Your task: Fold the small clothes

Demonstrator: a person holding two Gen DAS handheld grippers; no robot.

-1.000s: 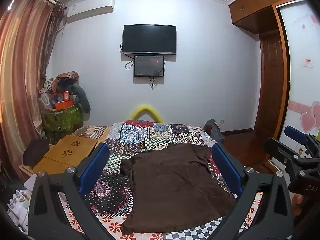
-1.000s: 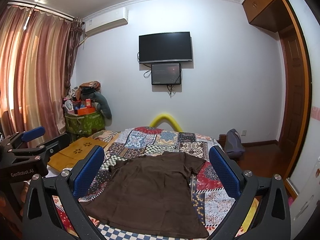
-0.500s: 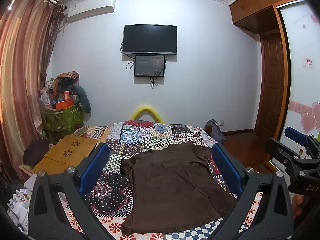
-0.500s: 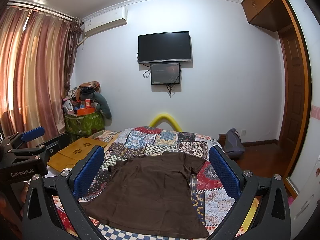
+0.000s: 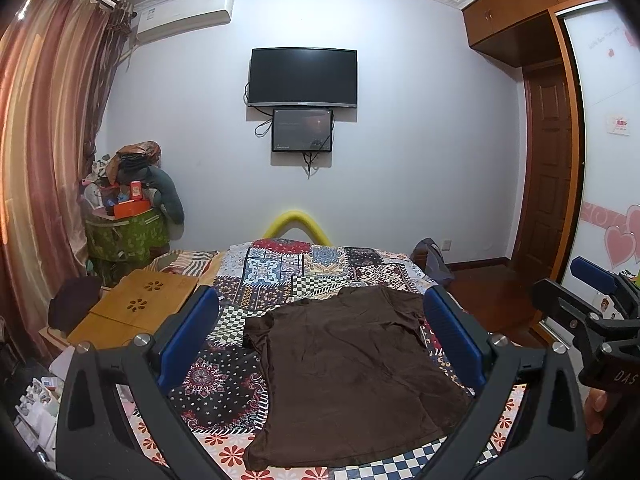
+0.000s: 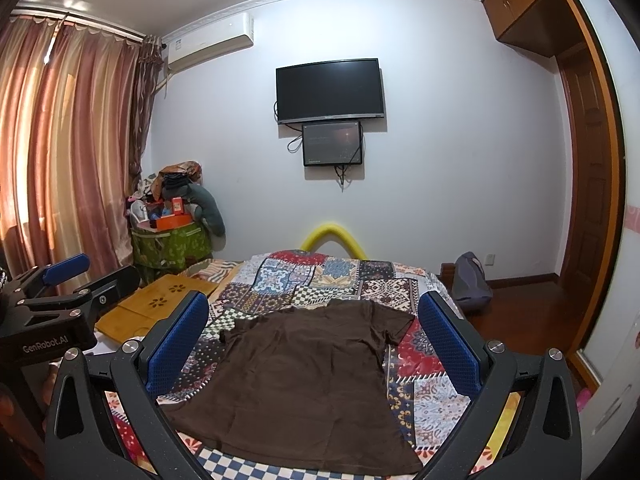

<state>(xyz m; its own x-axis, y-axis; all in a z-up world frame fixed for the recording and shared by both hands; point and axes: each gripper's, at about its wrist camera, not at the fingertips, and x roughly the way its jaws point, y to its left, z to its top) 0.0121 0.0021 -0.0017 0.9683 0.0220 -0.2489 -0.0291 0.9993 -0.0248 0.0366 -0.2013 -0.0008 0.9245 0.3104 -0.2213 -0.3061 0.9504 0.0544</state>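
Note:
A dark brown T-shirt lies spread flat on the patchwork bedspread, collar toward the far wall, hem toward me. It also shows in the right wrist view. My left gripper is open and empty, held above the near part of the shirt. My right gripper is open and empty, also above the shirt. The right gripper shows at the right edge of the left wrist view; the left gripper shows at the left edge of the right wrist view.
A wooden lap desk lies on the bed's left side. A green hamper piled with things stands in the left corner by the curtains. A bag sits on the floor at right. A TV hangs on the far wall.

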